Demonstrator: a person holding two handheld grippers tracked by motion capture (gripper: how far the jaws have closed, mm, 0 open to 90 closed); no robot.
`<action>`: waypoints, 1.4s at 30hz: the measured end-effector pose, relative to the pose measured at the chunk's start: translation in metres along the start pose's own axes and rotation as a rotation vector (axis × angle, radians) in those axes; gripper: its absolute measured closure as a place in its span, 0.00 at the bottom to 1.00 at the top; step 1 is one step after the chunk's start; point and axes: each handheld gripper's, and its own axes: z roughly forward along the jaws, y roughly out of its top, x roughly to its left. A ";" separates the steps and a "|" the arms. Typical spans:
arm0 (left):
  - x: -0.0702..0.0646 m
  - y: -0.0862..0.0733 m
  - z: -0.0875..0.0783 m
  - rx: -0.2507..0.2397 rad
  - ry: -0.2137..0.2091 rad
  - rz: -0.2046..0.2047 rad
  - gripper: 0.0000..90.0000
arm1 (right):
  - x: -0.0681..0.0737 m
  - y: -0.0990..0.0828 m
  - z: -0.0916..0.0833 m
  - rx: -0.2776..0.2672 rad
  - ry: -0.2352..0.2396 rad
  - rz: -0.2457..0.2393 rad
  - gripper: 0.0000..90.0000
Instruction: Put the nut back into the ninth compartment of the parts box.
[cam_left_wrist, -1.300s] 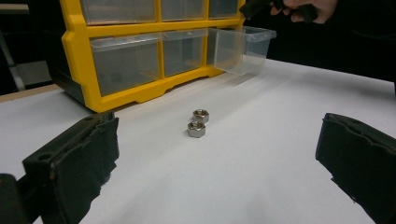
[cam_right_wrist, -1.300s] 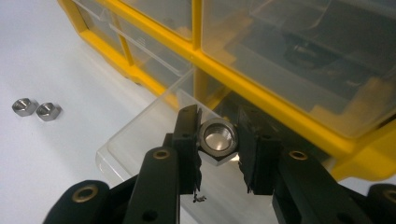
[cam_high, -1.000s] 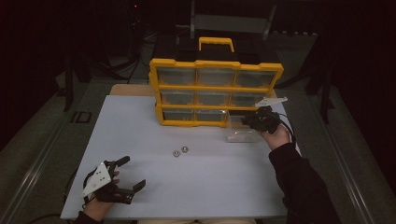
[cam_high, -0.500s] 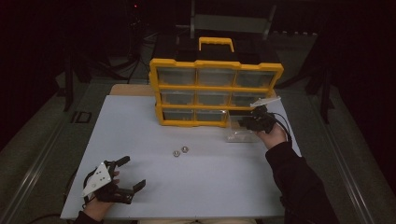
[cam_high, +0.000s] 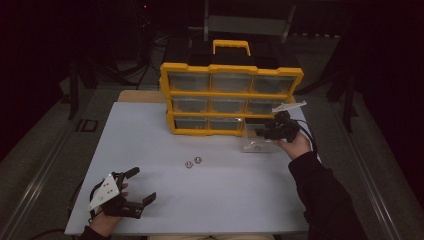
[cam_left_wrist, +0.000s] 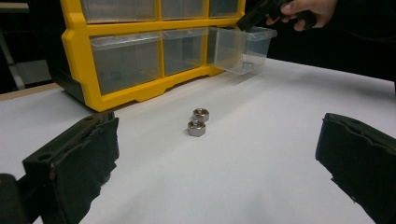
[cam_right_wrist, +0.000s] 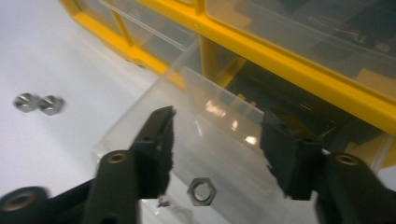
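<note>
A yellow organizer (cam_high: 230, 95) with clear drawers stands at the back of the white table. Its lower right clear drawer (cam_high: 255, 142) is pulled out onto the table. My right gripper (cam_high: 262, 131) hovers over that drawer. Its jaws have just been opening, and in the right gripper view the gripper (cam_right_wrist: 217, 135) holds nothing. A steel nut (cam_right_wrist: 201, 191) lies on the drawer floor below it. Two more nuts (cam_high: 189, 164) (cam_high: 198, 160) rest side by side mid-table, also seen as a pair of nuts (cam_left_wrist: 196, 127) ahead of my left gripper (cam_left_wrist: 217, 154). That left gripper (cam_high: 143, 185) stands open near the front left.
The organizer's yellow frame (cam_right_wrist: 299, 56) rises right behind the drawer, with a black case and a yellow handle (cam_high: 231, 46) beyond it. The table's front edge (cam_high: 200, 233) lies near my left hand. Dark floor surrounds the table.
My right hand has edged slightly left over the pulled-out drawer. The left gripper and the two nuts on the table have stayed where they were.
</note>
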 end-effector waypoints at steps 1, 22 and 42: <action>0.000 0.000 0.000 0.000 0.000 -0.001 0.00 | 0.001 0.001 -0.002 -0.004 0.005 0.003 0.41; 0.000 0.000 0.000 0.000 -0.001 0.000 0.00 | 0.039 0.019 -0.014 -0.078 0.083 -0.058 0.13; -0.001 0.001 0.000 0.001 0.000 0.002 0.00 | 0.079 0.035 0.009 -0.089 0.217 -0.119 0.15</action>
